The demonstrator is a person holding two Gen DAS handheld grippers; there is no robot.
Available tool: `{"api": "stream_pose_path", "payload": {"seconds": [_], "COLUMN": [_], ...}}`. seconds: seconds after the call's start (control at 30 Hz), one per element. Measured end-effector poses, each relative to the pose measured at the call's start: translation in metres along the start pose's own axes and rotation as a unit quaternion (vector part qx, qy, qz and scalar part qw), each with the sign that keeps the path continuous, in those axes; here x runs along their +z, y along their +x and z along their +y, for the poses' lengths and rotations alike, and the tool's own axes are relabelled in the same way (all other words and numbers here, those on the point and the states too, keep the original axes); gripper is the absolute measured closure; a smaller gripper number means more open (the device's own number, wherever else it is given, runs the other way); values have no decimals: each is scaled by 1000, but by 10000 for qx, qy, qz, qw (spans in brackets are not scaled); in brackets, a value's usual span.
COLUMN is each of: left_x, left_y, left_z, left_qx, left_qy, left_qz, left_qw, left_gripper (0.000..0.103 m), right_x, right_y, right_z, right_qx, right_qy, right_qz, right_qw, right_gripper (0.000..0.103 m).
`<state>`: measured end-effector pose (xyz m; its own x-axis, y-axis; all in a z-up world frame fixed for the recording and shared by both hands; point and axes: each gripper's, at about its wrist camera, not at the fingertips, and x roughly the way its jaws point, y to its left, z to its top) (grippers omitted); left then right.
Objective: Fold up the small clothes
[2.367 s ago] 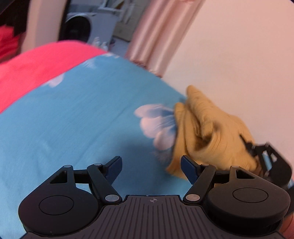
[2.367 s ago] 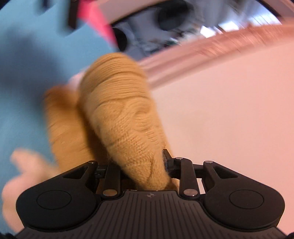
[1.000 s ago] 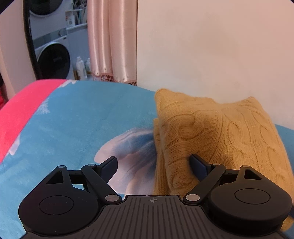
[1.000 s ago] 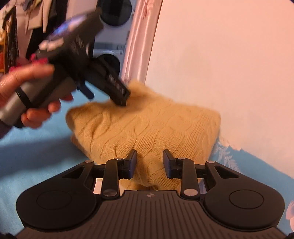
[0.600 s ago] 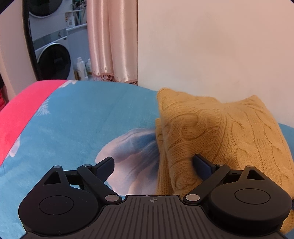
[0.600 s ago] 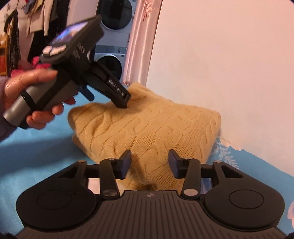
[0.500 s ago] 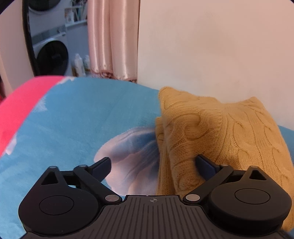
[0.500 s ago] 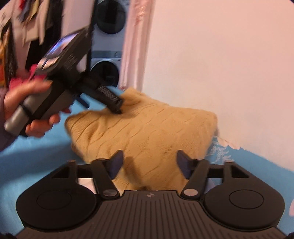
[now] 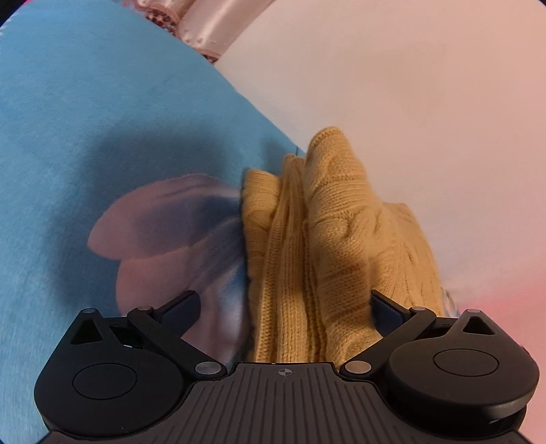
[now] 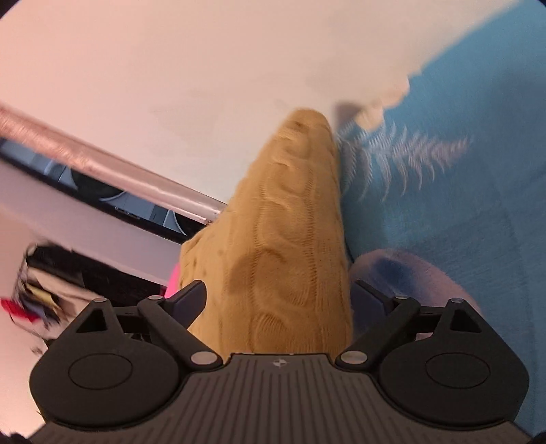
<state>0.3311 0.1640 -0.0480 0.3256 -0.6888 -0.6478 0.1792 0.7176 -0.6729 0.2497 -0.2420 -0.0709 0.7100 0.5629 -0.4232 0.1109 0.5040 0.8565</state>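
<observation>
Your left gripper is showing its fingers spread wide, with the folded edge of the mustard cable-knit sweater lying between them; the right finger is sitting against the knit, the left one is standing clear over the bedspread, so nothing is being clamped. The near end of the sweater is disappearing under the gripper body, and you cannot tell how far it is running below.

Your right gripper is opening, its fingers set well apart on either side of the same sweater. The right finger is lying just beside the knit and the left one is standing a little off it; the blur is making actual contact hard to judge. This view is rolled hard to one side and smeared by motion.

The sweater is lying folded on the blue bedspread, partly over a pale flower print, close to the plain wall. Farther off, a pink satin curtain is being cut off by the frame edge. In the right wrist view, dark shapes past the curtain are too blurred to name.

Compared with a second ago, both views are sitting closer and lower to the sweater, your right fingers are standing much wider, and your left hand and its gripper are no longer showing in the right wrist view.
</observation>
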Motion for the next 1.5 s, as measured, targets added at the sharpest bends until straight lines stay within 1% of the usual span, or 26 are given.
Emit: {"api": "stream_pose_path", "payload": {"seconds": [0.07,0.13,0.17,0.2,0.33,0.4,0.43,0.47,0.5,0.57,0.6,0.73,0.83,0.9,1.0,1.1,1.13,1.17,1.2,1.23,1.3,1.33,1.37,1.4,1.43,1.5], "left_x": [4,8,8,7,10,11,10,7,3,-4,-7,-20,-38,-54,-83,-115,-125,-134,-143,-154,-163,-168,-172,-172,-167,-172], "left_y": [2,7,12,17,26,35,36,37,37,31,27,7,-10,-23,-38,-39,-33,-25,-15,-7,13,17,17,14,10,-4], "left_z": [1,5,7,9,8,1,-5,-10,-15,-25,-28,-42,-66,-83,-112,-139,-146,-150,-152,-147,-137,-132,-127,-122,-118,-119], "left_qx": [-189,-621,-777,-813,-944,-944,-904,-943,-999,-991,-1030,-1444,-1522,-1645,-1899,-2005,-1929,-1754,-1485,-1190,-564,-356,-350,-447,-460,-256], "left_qy": [15,-96,-152,-172,-223,-144,-32,79,168,430,484,391,593,707,927,1215,1329,1454,1518,1497,1352,1283,1198,1056,948,964], "left_qz": [145,381,490,538,492,508,482,486,494,392,351,310,320,338,385,591,686,736,793,879,1015,1018,1019,1021,962,697], "left_qw": [9997,9973,9957,9951,9941,9941,9947,9943,9936,9934,9929,9883,9860,9833,9767,9703,9698,9709,9740,9776,9840,9858,9869,9881,9898,9926], "left_gripper": [0,0,0,0,0,0,0,0,0,0,0,0,0,0,0,0,0,0,0,0,0,0,0,0,0,0], "right_x": [4,6,7,6,8,10,11,11,10,7,5,-3,-12,-21,-39,-60,-68,-76,-83,-91,-104,-111,-119,-125,-129,-134], "right_y": [11,23,27,32,45,53,57,58,58,52,48,23,-6,-33,-85,-136,-151,-162,-171,-179,-183,-185,-191,-197,-203,-216], "right_z": [-6,-13,-16,-19,-20,-21,-21,-19,-18,-19,-18,-5,13,19,19,8,1,-8,-20,-32,-54,-62,-69,-74,-76,-74], "right_qx": [-22,85,153,222,361,332,330,350,377,525,650,1070,1173,1226,1282,1217,1137,970,708,407,-387,-731,-611,-321,-107,-5], "right_qy": [256,483,602,716,866,998,1045,1065,1100,1199,1252,1272,1011,898,889,903,870,835,883,990,1113,1090,1092,1193,1269,1156], "right_qz": [40,123,159,184,190,200,215,240,237,217,225,313,346,307,184,1,-60,-118,-192,-235,-179,-159,-228,-251,-248,-413], "right_qw": [9997,9987,9979,9970,9954,9943,9937,9934,9929,9912,9897,9856,9873,9879,9876,9884,9897,9917,9934,9940,9929,9912,9919,9920,9915,9924], "right_gripper": [7,6,5,5,4,11,17,21,23,27,28,28,29,29,29,26,22,17,15,12,12,12,11,11,10,9]}}
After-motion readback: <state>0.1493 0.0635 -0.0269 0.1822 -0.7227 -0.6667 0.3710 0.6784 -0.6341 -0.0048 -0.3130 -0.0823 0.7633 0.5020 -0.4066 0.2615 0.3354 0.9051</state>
